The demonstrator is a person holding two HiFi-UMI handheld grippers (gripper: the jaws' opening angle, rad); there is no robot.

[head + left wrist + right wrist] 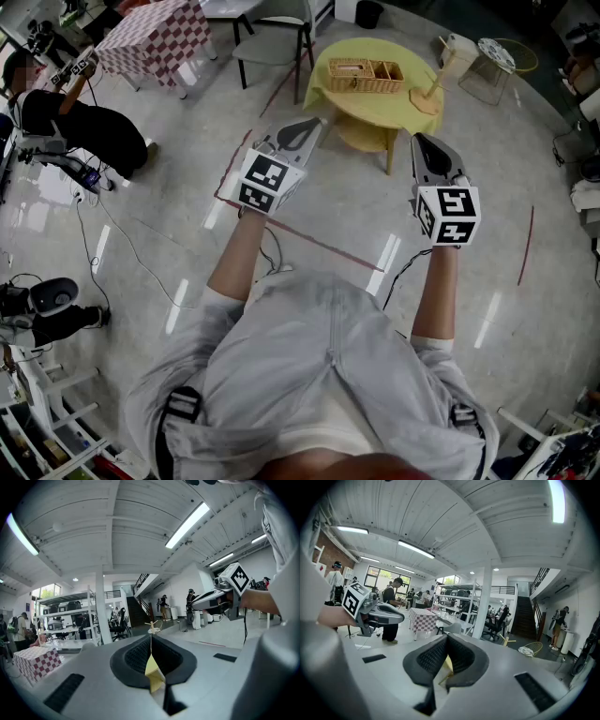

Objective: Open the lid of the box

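In the head view we hold the left gripper [305, 129] and the right gripper [421, 145] side by side over the floor [169, 234], both aimed at a round yellow tabletop [394, 105] well ahead of them. The wicker box [366, 75] sits on the far left part of that tabletop with its lid down, and a wooden stand [433, 92] is at the right edge. In the left gripper view we see the left gripper [151, 638] with its jaws pressed together on nothing, only a yellow sliver showing through the seam. In the right gripper view the right gripper [447, 641] has its pads meeting at the tip, also empty, with a checkered table [423, 618] beyond it.
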